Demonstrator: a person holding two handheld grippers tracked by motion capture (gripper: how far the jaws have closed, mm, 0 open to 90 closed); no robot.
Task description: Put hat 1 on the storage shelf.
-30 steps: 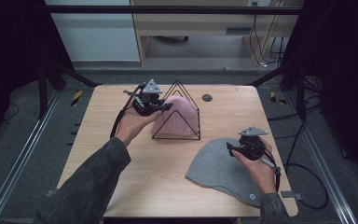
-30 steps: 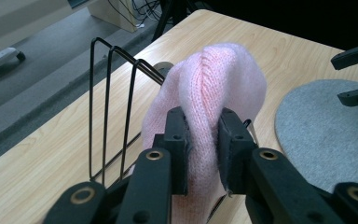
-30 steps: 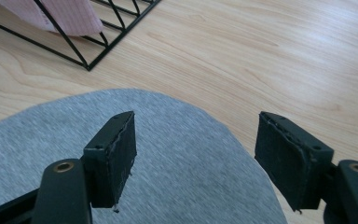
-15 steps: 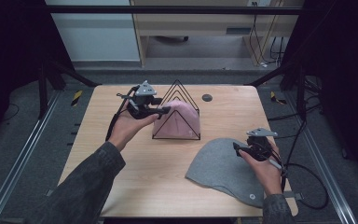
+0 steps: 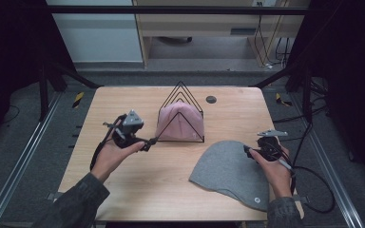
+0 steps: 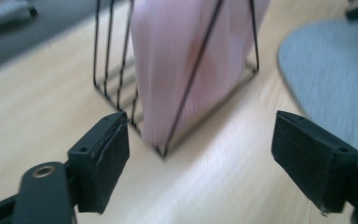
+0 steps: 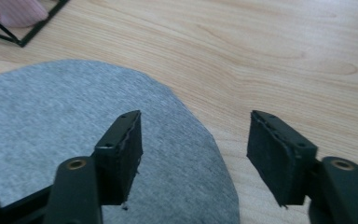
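A black wire triangle rack (image 5: pixel 190 98) stands at the table's middle back with a pink knit cloth (image 5: pixel 178 124) tucked inside it. My left gripper (image 5: pixel 147 142) hovers just left of the rack's front corner. Its jaws have just been opening and stand open, with nothing between them. In the left gripper view the pink cloth (image 6: pixel 182 60) and the rack (image 6: pixel 95 46) are close ahead of the left gripper (image 6: pixel 200 154). A grey beanie (image 5: pixel 228 173) lies flat at the front right. My right gripper (image 5: pixel 248 152) is at its right edge, jaws closing slightly but open, straddling the beanie (image 7: pixel 51 121) edge.
A dark round grommet (image 5: pixel 211 99) sits in the wooden table (image 5: pixel 123 190) behind the rack. Cables (image 5: pixel 313 190) trail off the right edge from the right gripper. Metal frame rails (image 5: pixel 19 166) run along the floor on both sides.
My left gripper has let go of the pink cloth, opened, and pulled back left and down, away from the rack. My right gripper has shifted a little to the right at the beanie's edge.
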